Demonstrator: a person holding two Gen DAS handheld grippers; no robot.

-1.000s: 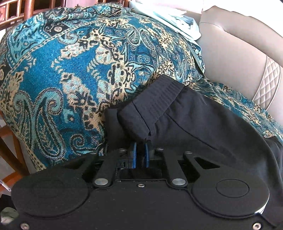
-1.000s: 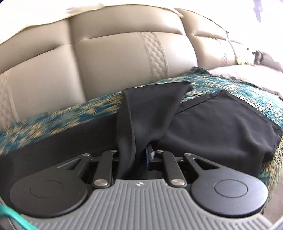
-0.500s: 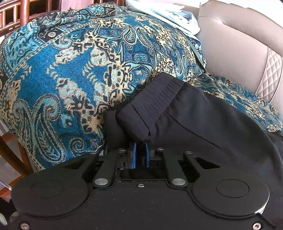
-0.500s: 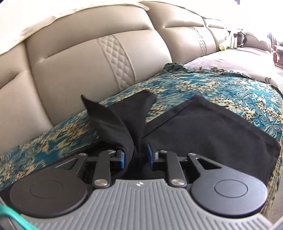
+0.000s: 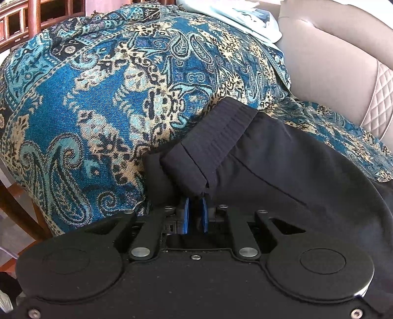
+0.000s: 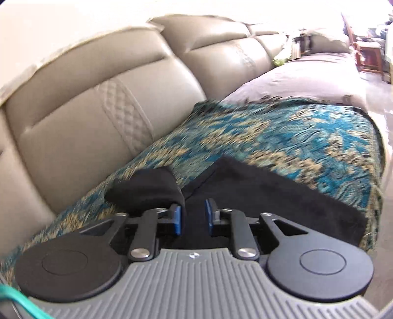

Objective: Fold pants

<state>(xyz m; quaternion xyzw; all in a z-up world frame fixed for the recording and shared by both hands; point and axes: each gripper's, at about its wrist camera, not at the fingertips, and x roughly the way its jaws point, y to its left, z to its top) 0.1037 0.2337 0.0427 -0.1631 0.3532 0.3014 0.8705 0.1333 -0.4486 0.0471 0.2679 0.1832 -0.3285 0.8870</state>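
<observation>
Black pants (image 5: 282, 157) lie on a blue paisley throw over a sofa. In the left wrist view my left gripper (image 5: 195, 203) is shut on the ribbed waistband (image 5: 216, 137), which bunches up just past the blue pads. In the right wrist view my right gripper (image 6: 193, 213) is open, its blue pads apart, with nothing pinched between them. A rolled fold of the pants' leg (image 6: 147, 186) lies against the left finger (image 6: 175, 218). The flat leg end (image 6: 282, 196) spreads to the right on the throw.
The blue paisley throw (image 5: 98, 98) covers the sofa arm and the seat (image 6: 294, 132). The beige leather backrest (image 6: 98, 110) rises behind. Light blue cloth (image 5: 240, 17) lies on the arm top. Wooden furniture (image 5: 14, 22) stands at the left. A grey cover (image 6: 307, 73) lies further along the sofa.
My right gripper has opened and let go of the pants leg, which dropped into a rolled fold by the left finger. The right view swung along the sofa. My left gripper still holds the waistband.
</observation>
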